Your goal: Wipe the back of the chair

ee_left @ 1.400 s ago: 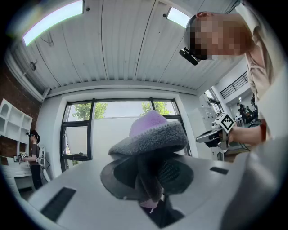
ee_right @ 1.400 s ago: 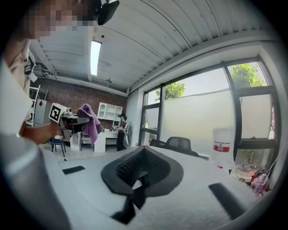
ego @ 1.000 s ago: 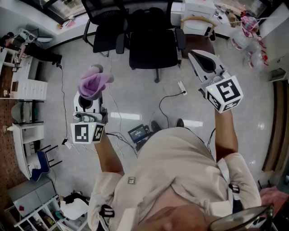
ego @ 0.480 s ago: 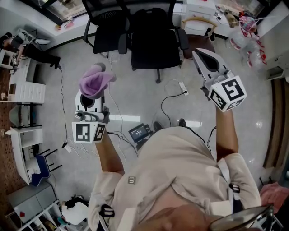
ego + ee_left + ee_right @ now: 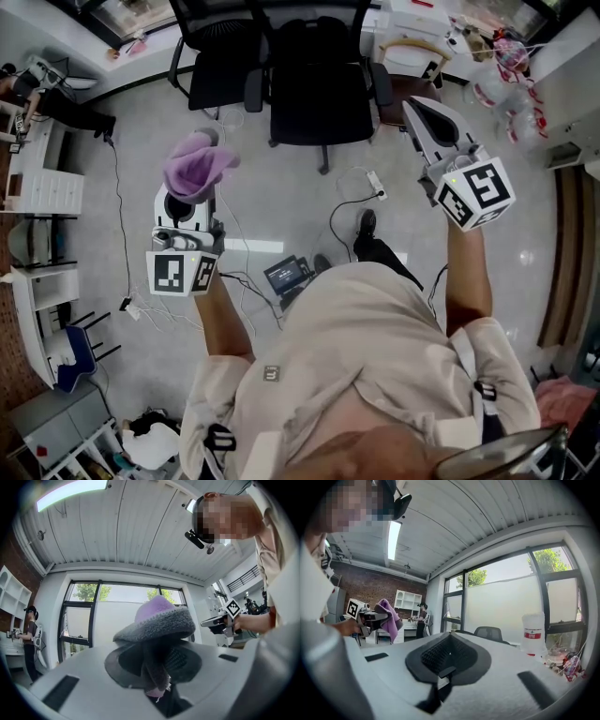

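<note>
Two black office chairs stand ahead on the floor, one (image 5: 218, 58) at the left and a wider one (image 5: 323, 82) beside it. My left gripper (image 5: 192, 190) is raised and shut on a purple and grey cloth (image 5: 198, 165) that bunches over its tips. In the left gripper view the cloth (image 5: 157, 629) fills the space above the jaws. My right gripper (image 5: 424, 114) is held up at the right, shut, with nothing in it, its ribbed pads (image 5: 440, 654) pressed together. Both grippers are short of the chairs. A chair back (image 5: 489, 633) shows low in the right gripper view.
Cables and a power strip (image 5: 378, 184) lie on the floor in front of the chairs, with a small dark device (image 5: 286, 277) near my feet. White desks (image 5: 45, 187) line the left side. A person (image 5: 422, 617) stands by the windows. Bags and a white container (image 5: 533, 633) sit at the right.
Both grippers have stayed raised with little shift. The cloth remains in the left gripper. One foot has stepped forward toward the chairs.
</note>
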The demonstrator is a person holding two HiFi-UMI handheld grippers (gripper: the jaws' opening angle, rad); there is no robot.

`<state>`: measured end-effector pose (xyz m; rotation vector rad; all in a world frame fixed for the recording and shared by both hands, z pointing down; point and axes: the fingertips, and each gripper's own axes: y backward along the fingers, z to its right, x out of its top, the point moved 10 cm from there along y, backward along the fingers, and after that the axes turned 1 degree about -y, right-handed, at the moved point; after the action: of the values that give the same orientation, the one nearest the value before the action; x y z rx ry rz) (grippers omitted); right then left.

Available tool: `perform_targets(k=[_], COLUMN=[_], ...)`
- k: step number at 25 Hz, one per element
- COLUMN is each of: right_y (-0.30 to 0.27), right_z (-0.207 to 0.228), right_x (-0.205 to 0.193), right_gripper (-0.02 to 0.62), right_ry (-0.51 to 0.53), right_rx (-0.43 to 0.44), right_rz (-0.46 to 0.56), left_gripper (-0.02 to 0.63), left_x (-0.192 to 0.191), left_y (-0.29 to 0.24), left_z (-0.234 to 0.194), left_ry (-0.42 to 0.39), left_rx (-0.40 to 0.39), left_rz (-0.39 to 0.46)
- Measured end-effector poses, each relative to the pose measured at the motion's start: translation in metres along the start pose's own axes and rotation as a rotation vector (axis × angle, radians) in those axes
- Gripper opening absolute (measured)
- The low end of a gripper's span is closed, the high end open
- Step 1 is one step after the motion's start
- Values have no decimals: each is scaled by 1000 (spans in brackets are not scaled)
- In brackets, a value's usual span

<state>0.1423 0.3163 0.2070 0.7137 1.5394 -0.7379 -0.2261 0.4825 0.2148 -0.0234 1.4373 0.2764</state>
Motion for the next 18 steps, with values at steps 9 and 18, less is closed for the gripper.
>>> perform_targets(k=[9,18], right_y=[-60,-117], right_z=[80,195], right_x=[-21,-31], right_gripper=[-3,-3], right_ry=[-46,-81], right_rx=[42,99], right_rz=[24,51], left_gripper=[72,72], left_x=[-15,-19], left_y=[-66,-182], left_z=[-1,12], left_ry=[-30,-62], left_rx=[53,89], left_rz=[-57,-87])
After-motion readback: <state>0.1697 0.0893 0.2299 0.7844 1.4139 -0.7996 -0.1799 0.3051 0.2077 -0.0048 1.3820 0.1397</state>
